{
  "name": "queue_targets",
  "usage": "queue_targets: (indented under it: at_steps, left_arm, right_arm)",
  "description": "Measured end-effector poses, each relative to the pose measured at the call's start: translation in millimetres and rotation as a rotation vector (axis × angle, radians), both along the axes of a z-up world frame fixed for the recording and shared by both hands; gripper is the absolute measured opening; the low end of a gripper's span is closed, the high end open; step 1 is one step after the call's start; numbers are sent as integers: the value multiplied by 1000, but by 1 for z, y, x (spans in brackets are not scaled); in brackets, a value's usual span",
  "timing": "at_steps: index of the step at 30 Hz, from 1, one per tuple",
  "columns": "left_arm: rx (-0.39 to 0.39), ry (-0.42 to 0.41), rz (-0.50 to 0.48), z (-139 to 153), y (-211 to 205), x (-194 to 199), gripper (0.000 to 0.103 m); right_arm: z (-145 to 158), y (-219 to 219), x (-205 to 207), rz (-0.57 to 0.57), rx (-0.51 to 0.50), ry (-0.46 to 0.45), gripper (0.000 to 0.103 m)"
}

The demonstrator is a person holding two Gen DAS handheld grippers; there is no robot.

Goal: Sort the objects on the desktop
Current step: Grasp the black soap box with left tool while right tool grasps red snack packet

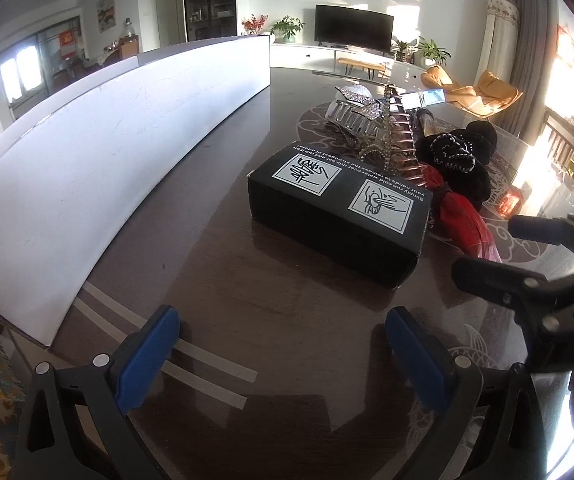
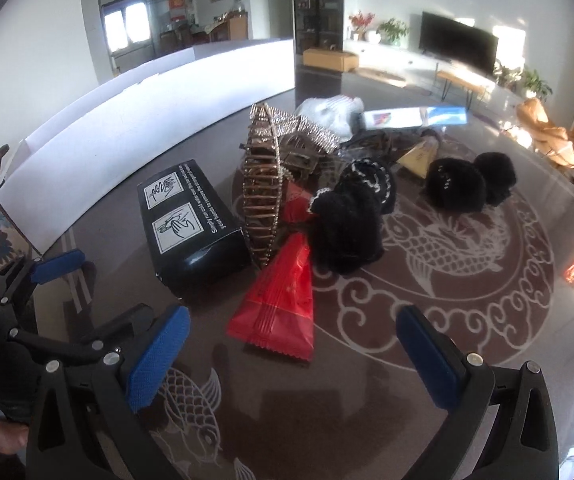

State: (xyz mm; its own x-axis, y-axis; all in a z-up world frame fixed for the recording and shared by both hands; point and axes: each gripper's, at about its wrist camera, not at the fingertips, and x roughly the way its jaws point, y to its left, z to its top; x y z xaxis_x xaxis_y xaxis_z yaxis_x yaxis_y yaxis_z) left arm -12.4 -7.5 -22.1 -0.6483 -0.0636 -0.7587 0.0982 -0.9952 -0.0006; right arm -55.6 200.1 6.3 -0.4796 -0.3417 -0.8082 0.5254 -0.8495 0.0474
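We have a pile of small things on the dark table (image 2: 367, 400), and nothing is sorted yet. Our left gripper (image 1: 283, 344) has its jaws wide apart and holds nothing. Our right gripper (image 2: 293, 344) is wide apart and empty too.

The black box (image 1: 339, 216) sits at 12 o'clock from the left gripper, close by. It looks stiff and light, with flat sides, so we think pinching its two long sides will work well. The red packet (image 2: 279, 304) lies at 12 o'clock from the right gripper. It looks thin, soft and slippery, so we would pinch its crimped bottom edge. One end is tucked under the hair clips (image 2: 267, 176) and touches the fuzzy black scrunchie (image 2: 347, 224), so pulling it may drag them.

The white wall (image 1: 87, 152) stands at 10 o'clock, so that side is tight. The table near us is open, with good room to move.
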Motion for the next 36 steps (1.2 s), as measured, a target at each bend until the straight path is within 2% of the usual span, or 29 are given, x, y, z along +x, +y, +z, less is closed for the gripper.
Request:
queue_targets:
  at_steps: [1, 3, 5, 6, 10, 13, 17, 19, 21, 22, 25, 27, 29, 33, 36]
  left_arm:
    - [-1, 0, -1, 0, 0, 0, 103]
    - [0, -1, 2, 1, -1, 0, 103]
    - [1, -2, 8, 1, -2, 0, 103]
    - [1, -2, 11, 1, -3, 0, 103]
    - [2, -3, 13, 1, -4, 1, 103]
    - [3, -5, 15, 1, -5, 0, 103]
    - [4, -14, -1, 0, -9, 2, 103]
    - [3, -24, -11, 0, -13, 6, 103]
    - [2, -31, -17, 1, -18, 12, 103]
    - [5, -37, -16, 1, -20, 14, 103]
    - [88, -54, -2, 7, -27, 14, 103]
    - [183, -52, 6, 13, -30, 7, 103]
    - [223, -41, 32, 26, -26, -5, 103]
    - [159, -33, 144, 52, -11, -46, 103]
    - [89, -75, 235, 54, -4, -81, 103]
  right_arm:
    - [-3, -2, -6, 11, 7, -17, 96]
    - [-8, -4, -16, 18, 27, -48, 82]
    - [-9, -2, -22, 17, 26, -42, 78]
    - [-9, -1, -25, 13, 36, -36, 73]
    - [-7, 9, -36, -53, 21, -46, 49]
    - [-4, 6, -34, -56, 2, -58, 49]
    - [-2, -19, -24, 33, -25, -59, 49]
    - [-1, -27, -18, 103, -77, -89, 49]
    - [1, -28, -13, 126, -72, -84, 49]
    - [2, -26, -12, 127, -69, -77, 45]
    - [4, -12, -16, 58, -36, -54, 37]
    - [3, 2, -19, 1, -26, -44, 36]
    - [2, 12, -18, -26, -10, -20, 36]
    - [0, 23, -1, -26, 23, 56, 40]
    - [0, 27, 5, -35, 27, 61, 41]
